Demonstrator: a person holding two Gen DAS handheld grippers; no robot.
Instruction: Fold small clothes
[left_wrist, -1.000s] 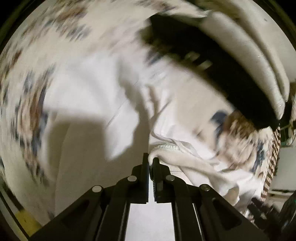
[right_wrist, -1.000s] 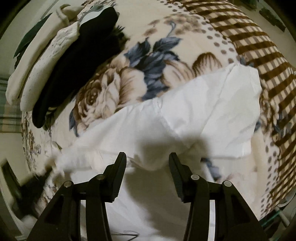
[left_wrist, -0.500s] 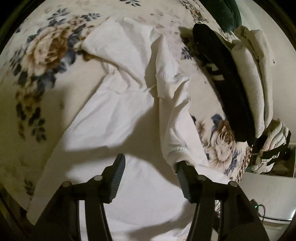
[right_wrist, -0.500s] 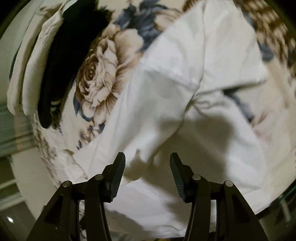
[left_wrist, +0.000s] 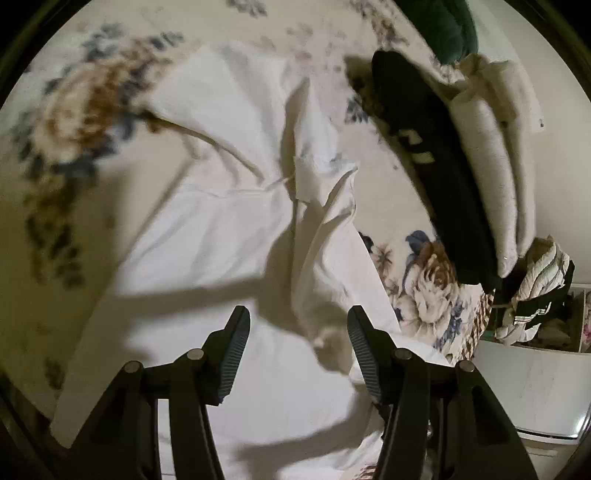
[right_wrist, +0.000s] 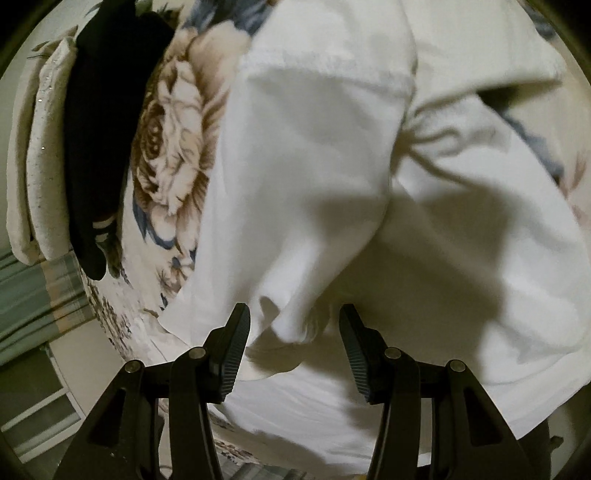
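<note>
- At the bottom of the left wrist view, the left gripper (left_wrist: 297, 325) had its jaws spread wide with nothing between them, held above the white garment (left_wrist: 221, 236).
- At the bottom of the right wrist view, the right gripper (right_wrist: 293, 323) likewise had its jaws apart; a folded-over edge of the white garment (right_wrist: 314, 192) lay in the gap, but neither jaw pressed on it.
- The garment filled the middle of both frames, spread on a floral blanket (left_wrist: 74, 122), with a crumpled flap running up the centre of the left view.
- Further off, at the upper right of the left view, a folded black garment (left_wrist: 443, 184) lay beside folded cream clothes (left_wrist: 491, 162); the same pair appeared at the upper left of the right view, black (right_wrist: 99, 122) beside cream (right_wrist: 40, 155).
- At the top right of the left view, a dark green item (left_wrist: 443, 26) lay just beyond the folded stack.
- At the right edge of the left view, a heap of unfolded clothes (left_wrist: 535, 291) sat past the blanket.
</note>
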